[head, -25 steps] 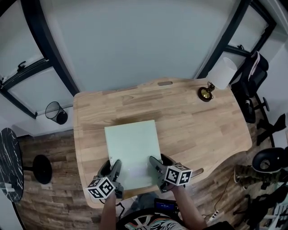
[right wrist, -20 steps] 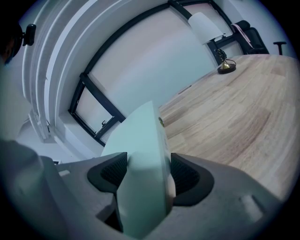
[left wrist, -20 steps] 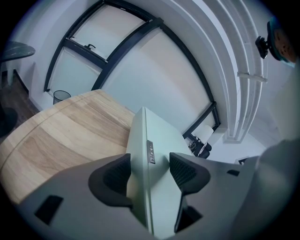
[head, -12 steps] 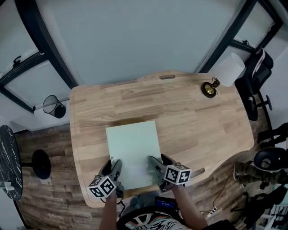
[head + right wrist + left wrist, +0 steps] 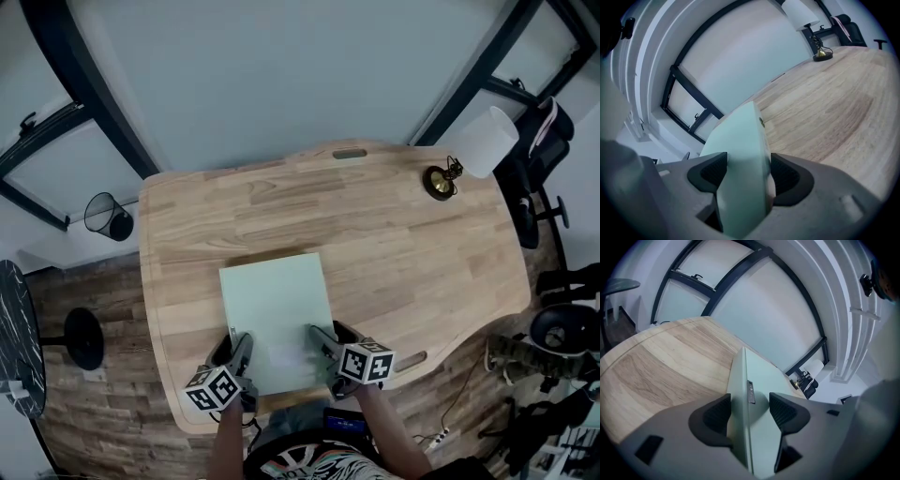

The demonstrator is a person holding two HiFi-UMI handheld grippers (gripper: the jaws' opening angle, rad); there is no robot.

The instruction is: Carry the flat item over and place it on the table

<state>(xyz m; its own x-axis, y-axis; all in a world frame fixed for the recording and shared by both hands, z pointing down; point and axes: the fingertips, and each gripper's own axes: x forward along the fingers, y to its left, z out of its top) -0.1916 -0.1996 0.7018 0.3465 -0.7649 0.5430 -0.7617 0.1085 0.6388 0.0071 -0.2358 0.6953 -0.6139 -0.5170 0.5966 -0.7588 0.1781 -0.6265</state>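
Board [image 5: 275,305] has barely shifted over the counter [image 5: 412,253]; left claw [image 5: 237,354] and right claw [image 5: 323,349] stay clamped on it. I judge release comes next.

1. We are seeing bare table [image 5: 412,253] stretching right of the board [image 5: 275,314] and behind it, with room for a gripper to pass.
2. We are finding only the lamp [image 5: 487,141] standing in the way, at the far right corner, well apart from the board.
3. We are seeing a narrower bare strip left of the board.
4. The board is filling the jaws of the left gripper [image 5: 240,345] and right gripper [image 5: 317,336].
5. A bin [image 5: 106,217] is standing off the table's far left.
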